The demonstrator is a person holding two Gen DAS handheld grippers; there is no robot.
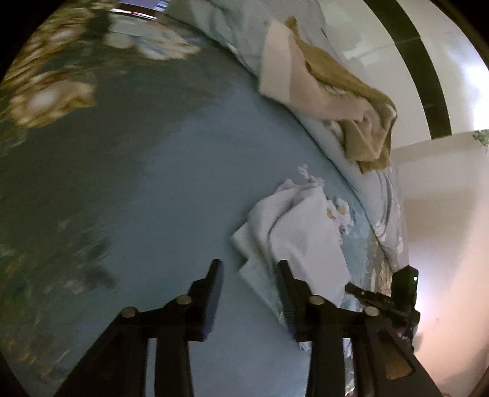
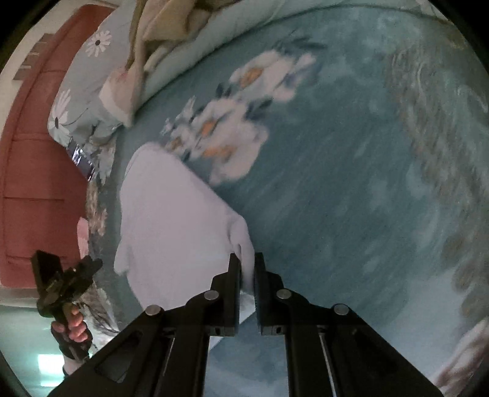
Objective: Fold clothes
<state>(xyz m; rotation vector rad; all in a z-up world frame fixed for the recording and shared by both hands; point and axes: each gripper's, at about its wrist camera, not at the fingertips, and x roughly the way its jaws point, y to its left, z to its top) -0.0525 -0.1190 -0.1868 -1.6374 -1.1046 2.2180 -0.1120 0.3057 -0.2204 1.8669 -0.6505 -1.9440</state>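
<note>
On a bed, under dim light: at left, the left gripper (image 1: 249, 268), fingers spread wide and holding nothing, poised just above the teal floral bedsheet (image 1: 159, 183) with one fingertip over the near edge of the pale lilac-white soft cloth garment (image 1: 293, 232). Seen again from the right wrist, gripped by a hand (image 2: 75, 328) near the mattress edge, beside a red panelled wall (image 2: 36, 171). At centre, the pale garment lying part-folded and rumpled flat on the sheet, near the bed's side, well apart from the tan and pink fabrics (image 1: 336, 91) heaped on the light floral quilt (image 1: 232, 21) farther back. At right, the right gripper (image 2: 247, 259), fingers drawn narrow and pinched on a bunched corner of that garment (image 2: 171, 213), cloth rising between the pads. Judged light, limp and thin, likely to sag and crease wherever unsupported, not fragile, possibly prone to slipping from a shallow pinch. Best taken at corners or along a hem, two points well apart, so the panel hangs or drags flat. Stage of folding not settled here: layers already doubled, yet edges uneven.
</note>
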